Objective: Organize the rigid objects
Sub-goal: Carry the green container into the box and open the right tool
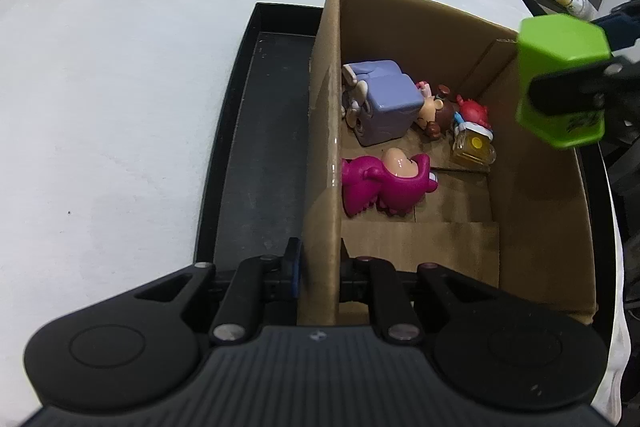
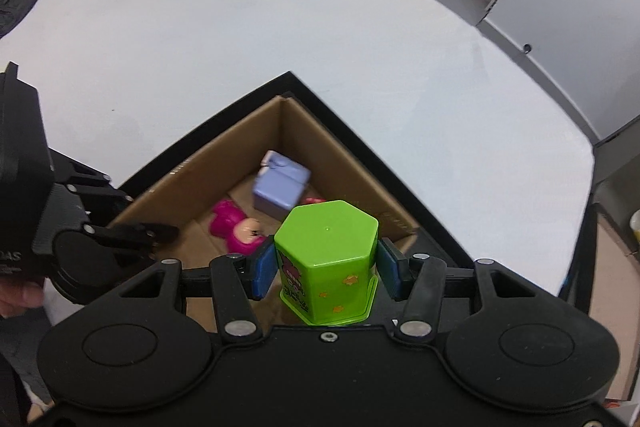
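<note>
Green container: a lime-green hexagonal tub (image 2: 326,259) with cartoon print and small orange stars on its sides, held in the air above the open cardboard box, near the box's right wall as the left wrist view shows it.
Right gripper: the right gripper (image 2: 326,269) pinches the tub, its blue pads (image 2: 265,267) pressed flat on two opposite sides.
Cardboard box: the brown cardboard box (image 1: 400,11) sits inside a shallow black tray (image 1: 256,147), hard against the tray's right side, leaving a bare strip of tray floor on the left.
Box contents: a lavender block-shaped toy (image 1: 386,103) by the far left wall; a magenta figure (image 1: 384,187) lying on its side nearer; small brown and red figures (image 1: 452,111) and a clear yellow bottle (image 1: 474,149) toward the middle.
Left gripper: the left gripper (image 1: 320,261) is clamped on the box's left wall at its near end, one finger outside, one inside.
Tabletop: white cloth (image 1: 120,87); the tray lies near its right edge.
</note>
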